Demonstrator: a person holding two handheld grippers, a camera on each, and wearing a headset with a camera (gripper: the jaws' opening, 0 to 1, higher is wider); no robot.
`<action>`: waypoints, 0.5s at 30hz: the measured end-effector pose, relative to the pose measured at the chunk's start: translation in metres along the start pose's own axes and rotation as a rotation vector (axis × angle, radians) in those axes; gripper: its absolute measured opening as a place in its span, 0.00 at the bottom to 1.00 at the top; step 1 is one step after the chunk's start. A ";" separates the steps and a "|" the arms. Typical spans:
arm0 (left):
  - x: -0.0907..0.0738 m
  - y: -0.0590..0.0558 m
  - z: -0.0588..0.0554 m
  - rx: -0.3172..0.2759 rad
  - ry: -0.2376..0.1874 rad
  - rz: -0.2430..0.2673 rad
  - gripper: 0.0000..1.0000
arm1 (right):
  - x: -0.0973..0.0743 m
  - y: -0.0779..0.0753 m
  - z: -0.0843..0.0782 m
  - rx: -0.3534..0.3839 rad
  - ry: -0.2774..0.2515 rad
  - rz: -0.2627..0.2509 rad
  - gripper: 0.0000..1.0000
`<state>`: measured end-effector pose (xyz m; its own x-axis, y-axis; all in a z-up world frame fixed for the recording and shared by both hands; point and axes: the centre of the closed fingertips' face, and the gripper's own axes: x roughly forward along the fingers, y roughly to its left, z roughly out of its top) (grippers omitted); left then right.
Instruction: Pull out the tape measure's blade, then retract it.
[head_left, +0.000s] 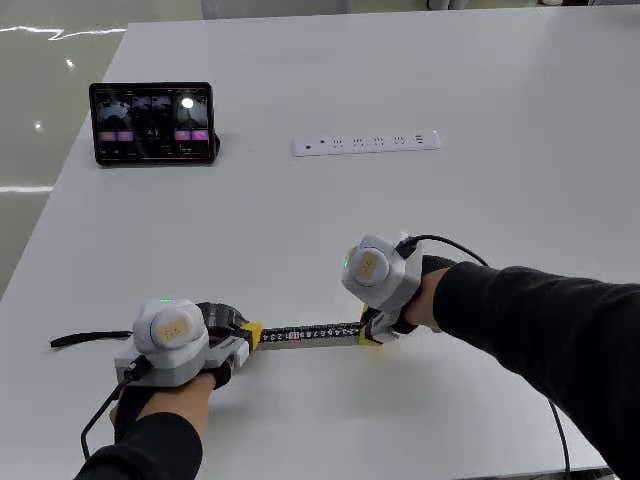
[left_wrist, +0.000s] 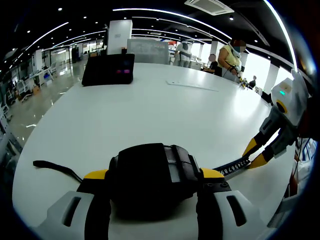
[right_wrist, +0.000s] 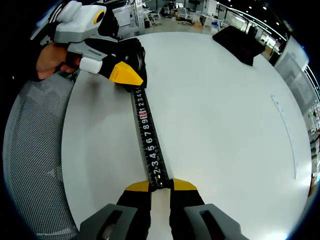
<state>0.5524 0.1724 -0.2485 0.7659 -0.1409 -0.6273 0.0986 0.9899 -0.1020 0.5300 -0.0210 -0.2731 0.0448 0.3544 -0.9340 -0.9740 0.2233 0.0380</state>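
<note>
**Grip.** The left gripper (left_wrist: 154, 175) had its 2 jaws clamped on the case (head_left: 222, 320), 1 on each flank. The right gripper (right_wrist: 160, 186) had its jaws closed on the tip of the blade (right_wrist: 147, 135).

**Position.** The case sat on the bench (head_left: 450, 200), well nearer the person than the tablet (head_left: 153, 122) and roughly in line with it. The right gripper was equally near the person but off to the tablet's right. The blade lay straight and flat on the bench between the 2 grippers, scale upward. A black strap (head_left: 85, 340) trailed from the case on the side away from the blade. A power strip (head_left: 367, 142) lay to the right of the tablet, well apart from the work.

**Step in hand (judgement).** Only a short run of blade was out, so the pull looked to be in its early part.
- The case should be pinned firmly to the bench.
- The right gripper should draw straight along the blade's own line, low to the bench, so the blade neither twists nor kinks.
- The hold on the tip was narrow, so a sideways tug could slip it.
- On the return, the blade should be fed back under control, not released to snap home.

**Containers.** The case was the 1 housing present. It held the rest of the blade, and how much remained inside could not be seen.
</note>
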 end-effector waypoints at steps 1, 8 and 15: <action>0.000 0.000 0.000 0.000 0.001 0.000 0.66 | 0.000 0.000 0.000 0.000 0.001 0.000 0.10; 0.000 0.000 0.000 -0.001 0.002 0.000 0.66 | 0.001 0.000 0.003 0.006 -0.003 0.002 0.10; 0.000 0.000 0.000 0.001 0.000 0.000 0.66 | 0.002 0.001 0.006 0.006 -0.007 0.004 0.10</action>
<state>0.5526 0.1723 -0.2484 0.7658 -0.1404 -0.6275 0.0987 0.9900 -0.1011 0.5306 -0.0152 -0.2726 0.0427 0.3611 -0.9316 -0.9729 0.2272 0.0434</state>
